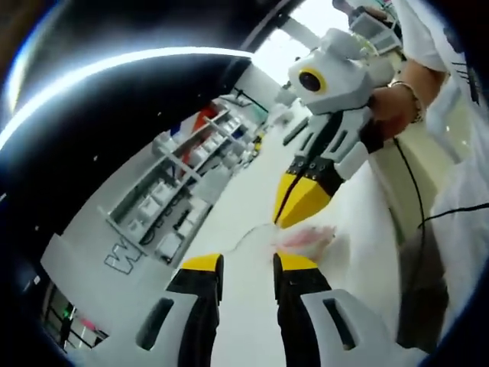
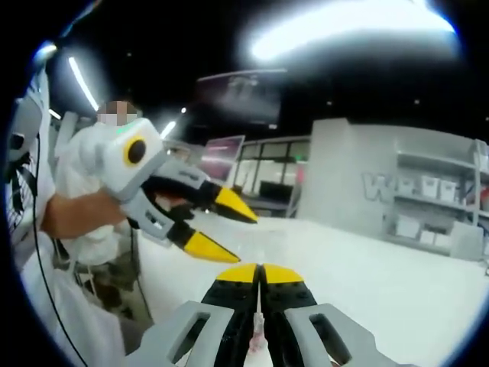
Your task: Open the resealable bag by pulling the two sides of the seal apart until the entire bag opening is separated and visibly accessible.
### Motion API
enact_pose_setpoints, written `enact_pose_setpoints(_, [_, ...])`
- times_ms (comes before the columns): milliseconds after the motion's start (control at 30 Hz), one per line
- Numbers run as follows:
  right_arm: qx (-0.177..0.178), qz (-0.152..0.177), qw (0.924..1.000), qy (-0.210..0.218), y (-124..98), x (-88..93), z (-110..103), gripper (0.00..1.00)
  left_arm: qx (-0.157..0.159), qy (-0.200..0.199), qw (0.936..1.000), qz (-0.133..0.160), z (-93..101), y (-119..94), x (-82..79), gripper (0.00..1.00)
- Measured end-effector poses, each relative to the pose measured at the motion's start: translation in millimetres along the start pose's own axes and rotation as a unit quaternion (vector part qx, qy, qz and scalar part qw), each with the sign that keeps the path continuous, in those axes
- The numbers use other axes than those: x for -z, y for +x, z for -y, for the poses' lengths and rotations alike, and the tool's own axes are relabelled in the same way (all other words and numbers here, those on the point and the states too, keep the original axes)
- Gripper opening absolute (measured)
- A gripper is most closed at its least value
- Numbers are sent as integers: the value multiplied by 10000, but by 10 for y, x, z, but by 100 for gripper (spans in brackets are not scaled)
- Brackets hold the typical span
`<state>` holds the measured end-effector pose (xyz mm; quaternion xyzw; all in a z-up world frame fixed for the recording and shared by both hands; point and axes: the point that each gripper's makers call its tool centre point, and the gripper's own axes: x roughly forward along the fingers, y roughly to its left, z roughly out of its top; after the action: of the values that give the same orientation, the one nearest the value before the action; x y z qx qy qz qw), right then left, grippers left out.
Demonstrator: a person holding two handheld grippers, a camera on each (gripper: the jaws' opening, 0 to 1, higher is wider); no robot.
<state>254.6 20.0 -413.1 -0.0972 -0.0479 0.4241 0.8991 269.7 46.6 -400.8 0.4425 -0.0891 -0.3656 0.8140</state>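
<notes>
The resealable bag point(image 1: 307, 238) is clear film with a pinkish blur inside, hanging just beyond my left gripper's jaws over the white table. My right gripper point(image 1: 283, 217) comes in from the upper right with its yellow tips pressed together on the bag's top edge. My left gripper point(image 1: 249, 264) stands open just short of the bag, with nothing between its jaws. In the right gripper view, my right gripper point(image 2: 260, 274) is shut, and a thin pinkish sliver of the bag point(image 2: 257, 333) shows between its jaws. The left gripper point(image 2: 238, 235) hovers open at the left.
A white table point(image 1: 237, 206) stretches ahead. Grey shelves with white bins point(image 1: 179, 191) line the far side, also the shelves point(image 2: 432, 202) at the right. A person's hand point(image 1: 393, 107) holds the right gripper, with a black cable point(image 1: 416, 199) trailing down.
</notes>
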Motion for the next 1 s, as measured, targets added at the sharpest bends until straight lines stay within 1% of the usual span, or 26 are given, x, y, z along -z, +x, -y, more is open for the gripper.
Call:
enact_pose_setpoints(67, [-16,-9,10000,4,7,2,-7,0,-4,150,9999,-6,-3,1,-8,25])
enact_pose_setpoints(233, [-39,-14,10000,-1,21,-1,-26,0,26,304,9995,22,7,11,-43,24])
enact_pose_setpoints(333, [-44,-22,10000,-2,22,1,-30,0,54,405,9992,-34,26,19,-25,24])
enact_pose_setpoints(667, [-92,-53,9999,-18,34,8,-57,0,128,425,9990,-46,71,12,-3,23])
enact_pose_setpoints(867, [-102,-66,9999,-14,32,10,-64,0,142,416,9990,-95,87,-3,43,23])
enact_pose_setpoints(1000, [-125,-84,9999,-28,37,13,-82,0,140,519,9985,-140,92,-4,59,23])
